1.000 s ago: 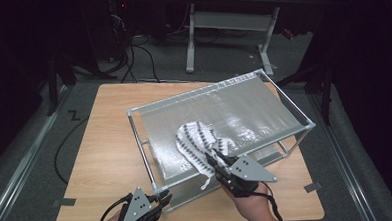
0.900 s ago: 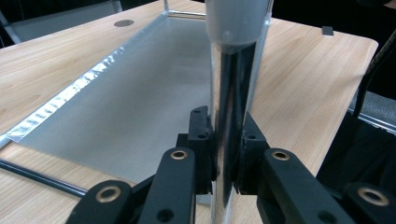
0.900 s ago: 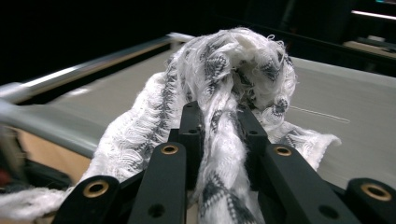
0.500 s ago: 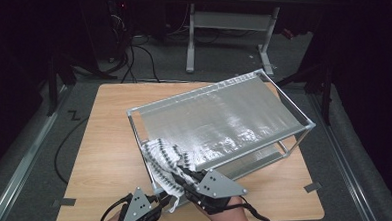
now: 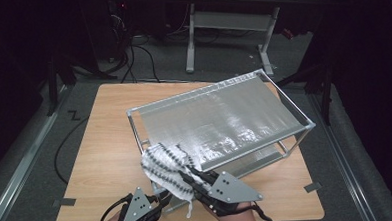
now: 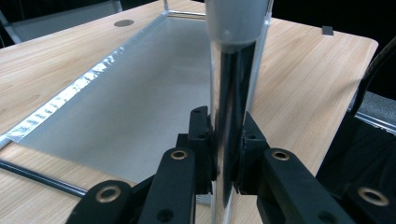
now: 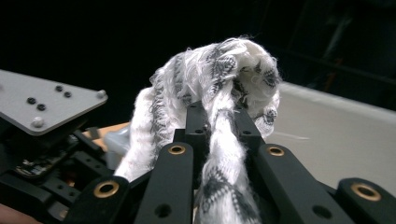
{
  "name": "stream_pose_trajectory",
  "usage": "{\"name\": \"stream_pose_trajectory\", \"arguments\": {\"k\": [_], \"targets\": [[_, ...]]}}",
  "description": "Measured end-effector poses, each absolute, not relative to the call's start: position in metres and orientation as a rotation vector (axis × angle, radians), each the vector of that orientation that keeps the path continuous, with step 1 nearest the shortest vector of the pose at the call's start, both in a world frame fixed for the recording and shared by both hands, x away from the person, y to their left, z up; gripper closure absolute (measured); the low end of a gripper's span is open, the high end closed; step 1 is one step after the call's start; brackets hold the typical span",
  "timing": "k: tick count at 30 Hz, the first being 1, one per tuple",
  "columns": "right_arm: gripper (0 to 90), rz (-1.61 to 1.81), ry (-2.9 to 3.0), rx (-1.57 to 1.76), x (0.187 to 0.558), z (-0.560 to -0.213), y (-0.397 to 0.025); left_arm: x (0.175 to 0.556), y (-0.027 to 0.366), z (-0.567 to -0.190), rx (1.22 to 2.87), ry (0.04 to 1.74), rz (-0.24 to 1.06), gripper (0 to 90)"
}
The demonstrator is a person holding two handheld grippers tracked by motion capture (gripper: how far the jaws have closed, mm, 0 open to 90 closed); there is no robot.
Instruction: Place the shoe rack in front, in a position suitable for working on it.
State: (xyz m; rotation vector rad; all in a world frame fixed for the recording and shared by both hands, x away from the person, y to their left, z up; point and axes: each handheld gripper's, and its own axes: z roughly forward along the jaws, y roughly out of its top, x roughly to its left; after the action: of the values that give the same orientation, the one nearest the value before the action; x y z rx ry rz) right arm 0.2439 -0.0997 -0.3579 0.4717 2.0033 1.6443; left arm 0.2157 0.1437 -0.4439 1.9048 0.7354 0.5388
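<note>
Rack leg [image 6: 229, 107] pinched between left gripper [image 5: 158, 202] jaws, likely to steady the frame, while right gripper [image 5: 187, 177] clamps the patterned cloth [image 5: 167, 167], bunched just ahead of its tips, over the rack's near corner.

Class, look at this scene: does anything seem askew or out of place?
Yes: the rack stands skewed to the table edges. The cloth hangs bunched over its near corner, pinched in the right tongs; the left tongs clamp a rack post.

wooden table [image 5: 102, 139] | desk frame behind [image 5: 225, 24] | floor cables [image 5: 131, 53]
</note>
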Motion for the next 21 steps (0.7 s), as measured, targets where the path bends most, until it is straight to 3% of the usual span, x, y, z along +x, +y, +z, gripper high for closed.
{"name": "stream_pose_trajectory", "arguments": {"k": [5, 12, 21], "targets": [[80.8, 1.579, 1.950, 0.527, 0.243, -0.354, -0.146, 0.217, 0.144, -0.444, 1.902, 0.736, 0.538, 79.9], [81.2, 1.408, 1.994, 0.692, 0.250, -0.387, -0.217, 0.219, 0.145, -0.444, 1.896, 0.752, 0.541, 80.0], [81.1, 1.171, 2.141, 0.829, 0.285, -0.442, -0.220, 0.224, 0.146, -0.444, 1.898, 0.755, 0.546, 79.9]]}}
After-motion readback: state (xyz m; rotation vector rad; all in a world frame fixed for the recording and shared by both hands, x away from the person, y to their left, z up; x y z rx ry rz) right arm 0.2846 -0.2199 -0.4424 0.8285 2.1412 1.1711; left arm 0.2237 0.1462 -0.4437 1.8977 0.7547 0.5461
